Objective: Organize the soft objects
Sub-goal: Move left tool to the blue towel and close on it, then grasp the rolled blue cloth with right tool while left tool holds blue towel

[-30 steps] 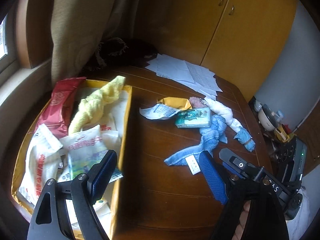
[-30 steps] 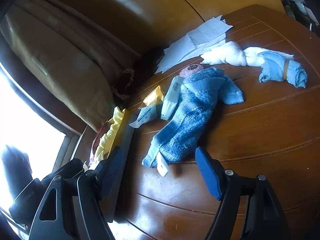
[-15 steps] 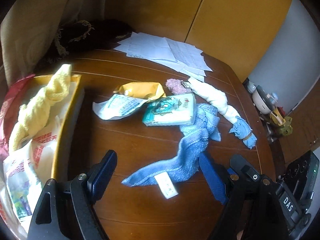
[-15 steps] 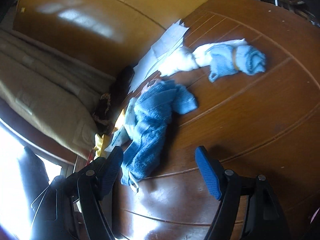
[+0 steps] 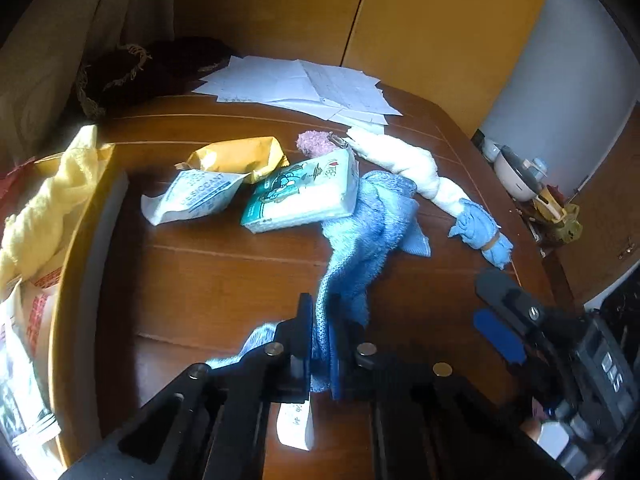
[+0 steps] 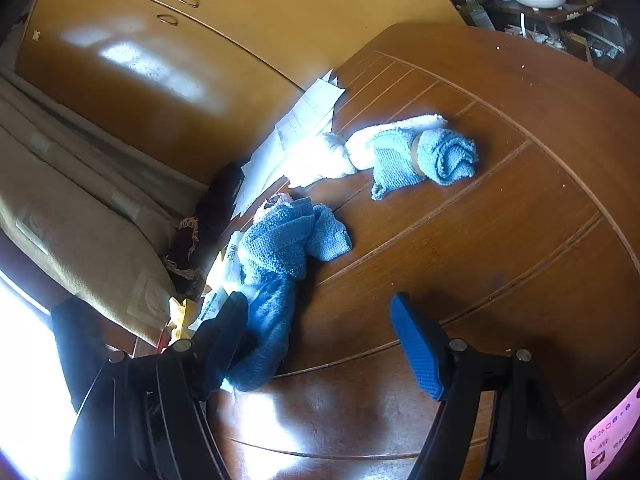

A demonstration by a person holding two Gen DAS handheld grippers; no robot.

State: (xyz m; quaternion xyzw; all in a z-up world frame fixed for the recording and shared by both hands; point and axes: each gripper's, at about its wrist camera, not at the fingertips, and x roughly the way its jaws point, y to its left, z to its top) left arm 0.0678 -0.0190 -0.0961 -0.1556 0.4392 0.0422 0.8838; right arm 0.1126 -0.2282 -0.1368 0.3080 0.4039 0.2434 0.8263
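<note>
Left tongs (image 5: pixel 320 340) have just closed, clamped on the near end of the blue towel (image 5: pixel 360 240) at 6 o'clock on the counter (image 5: pixel 224 276), likely for lifting toward the box (image 5: pixel 64 320) at 9 o'clock. Right tongs (image 6: pixel 320 344) wide open, empty, beside the towel.
</note>
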